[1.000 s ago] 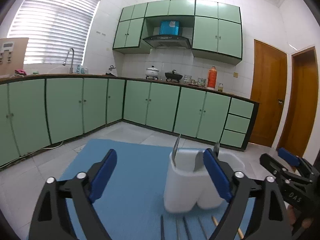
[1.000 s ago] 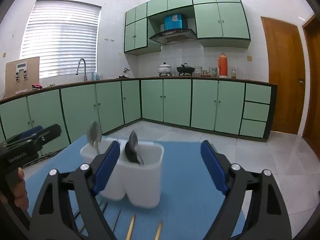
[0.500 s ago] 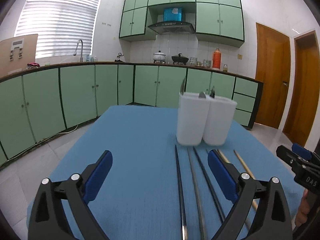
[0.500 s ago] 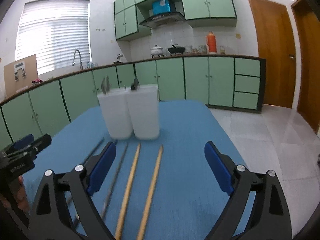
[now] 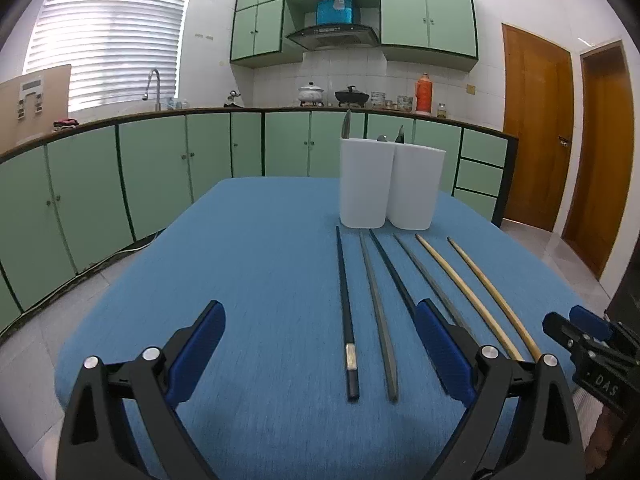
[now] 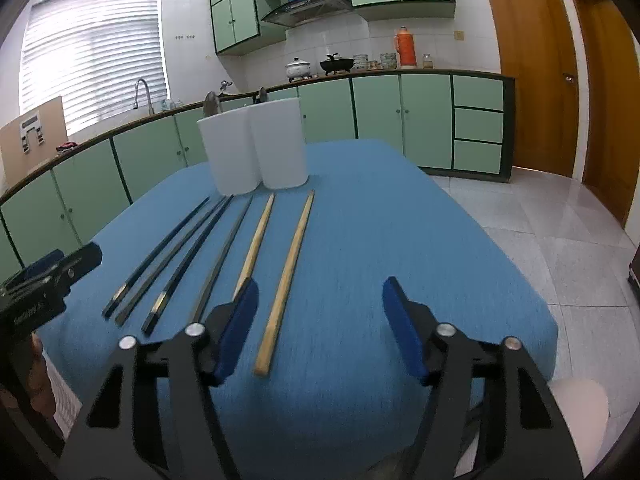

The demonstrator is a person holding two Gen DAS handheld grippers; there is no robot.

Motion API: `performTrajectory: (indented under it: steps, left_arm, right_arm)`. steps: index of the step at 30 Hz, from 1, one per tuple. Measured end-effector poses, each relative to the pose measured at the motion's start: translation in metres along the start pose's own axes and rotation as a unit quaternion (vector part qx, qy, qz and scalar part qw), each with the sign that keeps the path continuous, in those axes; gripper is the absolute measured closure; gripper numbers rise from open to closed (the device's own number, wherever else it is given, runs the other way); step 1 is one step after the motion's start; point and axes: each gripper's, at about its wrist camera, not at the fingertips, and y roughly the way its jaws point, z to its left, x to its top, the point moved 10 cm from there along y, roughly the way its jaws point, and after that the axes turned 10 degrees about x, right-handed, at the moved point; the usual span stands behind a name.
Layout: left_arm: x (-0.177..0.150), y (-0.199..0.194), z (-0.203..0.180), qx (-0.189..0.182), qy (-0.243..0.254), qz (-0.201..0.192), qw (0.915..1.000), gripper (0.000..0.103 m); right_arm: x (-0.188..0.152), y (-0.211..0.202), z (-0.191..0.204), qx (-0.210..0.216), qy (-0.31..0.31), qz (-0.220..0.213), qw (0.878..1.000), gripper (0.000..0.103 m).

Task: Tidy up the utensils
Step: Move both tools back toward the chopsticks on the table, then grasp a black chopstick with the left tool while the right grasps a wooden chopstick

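Six chopsticks (image 5: 347,312) before white holder (image 5: 390,184), left gripper (image 5: 320,354) released, right gripper (image 6: 320,330) released

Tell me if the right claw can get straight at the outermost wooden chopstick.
Probably yes. The right claw is open, and the wooden chopstick lies bare on the blue cloth, its near end between the fingers with nothing over it.

Black angular left gripper (image 5: 320,354) and right gripper (image 6: 320,328), blue finger pads (image 5: 442,350), silver screws, white lettering.
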Motion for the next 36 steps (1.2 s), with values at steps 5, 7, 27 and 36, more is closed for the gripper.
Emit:
performTrajectory:
  steps: [5,7,27,36]
  left_arm:
    - [-0.012,-0.007,0.003,0.006,-0.001,0.002,1.0,0.012]
    - [-0.015,-0.009,0.003,0.005,-0.001,0.002,1.0,0.012]
    - [-0.024,-0.015,0.001,0.005,-0.001,0.006,1.0,0.016]
    - [-0.041,0.002,0.0,0.002,0.001,0.045,0.999,0.039]
  right_arm:
    - [-0.012,-0.004,0.01,0.009,-0.017,0.002,1.0,0.059]
    - [-0.014,-0.005,0.012,0.007,-0.022,0.001,1.0,0.066]
    - [-0.029,-0.002,0.026,0.001,-0.055,-0.002,0.998,0.096]
    - [-0.029,-0.003,0.025,0.001,-0.052,-0.002,0.999,0.096]
